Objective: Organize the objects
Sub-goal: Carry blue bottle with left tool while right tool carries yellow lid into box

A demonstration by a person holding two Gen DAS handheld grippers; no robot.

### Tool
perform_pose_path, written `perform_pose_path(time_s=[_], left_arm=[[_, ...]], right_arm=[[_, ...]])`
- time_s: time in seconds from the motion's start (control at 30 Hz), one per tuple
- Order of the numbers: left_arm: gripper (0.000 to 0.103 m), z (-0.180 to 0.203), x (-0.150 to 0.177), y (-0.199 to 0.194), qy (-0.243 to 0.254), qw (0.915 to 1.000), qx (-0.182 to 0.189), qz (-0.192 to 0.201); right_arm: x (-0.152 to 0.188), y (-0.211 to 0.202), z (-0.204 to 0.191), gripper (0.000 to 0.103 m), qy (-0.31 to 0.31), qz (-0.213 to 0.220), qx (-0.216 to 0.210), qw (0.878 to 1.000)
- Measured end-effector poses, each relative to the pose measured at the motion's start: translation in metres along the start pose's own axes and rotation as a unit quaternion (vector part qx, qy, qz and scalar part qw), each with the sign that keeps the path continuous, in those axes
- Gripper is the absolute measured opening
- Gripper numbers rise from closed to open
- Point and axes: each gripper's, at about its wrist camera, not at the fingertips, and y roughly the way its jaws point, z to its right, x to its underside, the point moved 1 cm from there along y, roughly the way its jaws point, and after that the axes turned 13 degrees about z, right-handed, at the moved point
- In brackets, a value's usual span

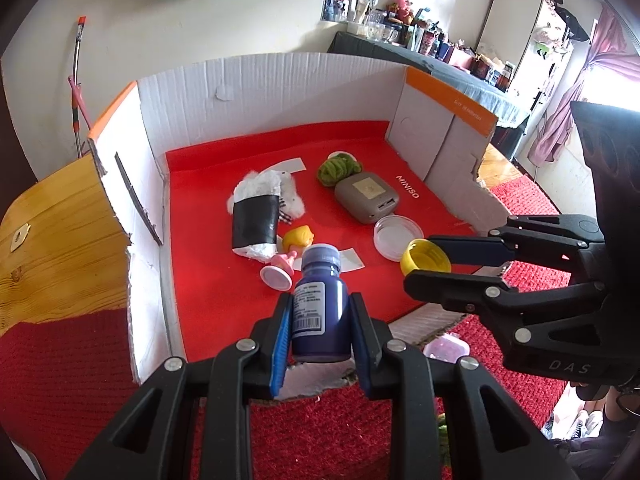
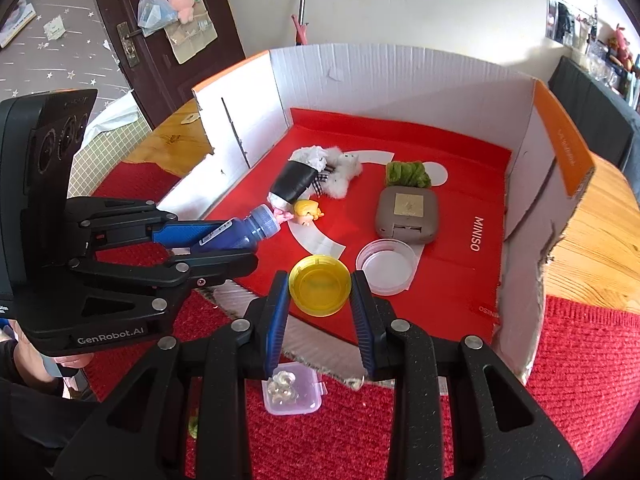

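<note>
- Left wrist view, left side of frame: wooden worktop (image 1: 60,240) with red knit mat (image 1: 60,380); white cardboard box (image 1: 280,92) has three upright walls with orange top edges, its near side torn low.
- Lower centre: left tool (image 1: 320,320) clamped on one purple bottle (image 1: 318,308), cap pointing up-frame, over the box's near edge.
- Box floor is a red sheet (image 1: 208,288). On it, left to right: one black-and-white plush (image 1: 258,216), one pink-and-yellow figurine (image 1: 290,254), one green yarn bundle (image 1: 338,168), one grey case (image 1: 366,196), one clear round lid (image 1: 396,236).
- Open red floor along the left wall and at upper centre; the middle is crowded.
- Right: right tool (image 1: 424,262) closed on one yellow cap (image 1: 426,258), just beside the clear lid.
- Right wrist view, bottom centre: one small clear container (image 2: 292,390) on the mat outside the box.
- Background: white wall, dark door upper left, cluttered shelf upper right.
</note>
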Motion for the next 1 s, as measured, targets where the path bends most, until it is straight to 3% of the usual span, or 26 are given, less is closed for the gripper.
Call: perform_pose_path(time_s=[1.0], left_arm=[[0.029,-0.016,-0.004,0.029,-0.015,0.9994,0.003,-0.030]], right_arm=[[-0.002,0.047,0.017,0.029,0.016,-0.044,-0.014,0.999]])
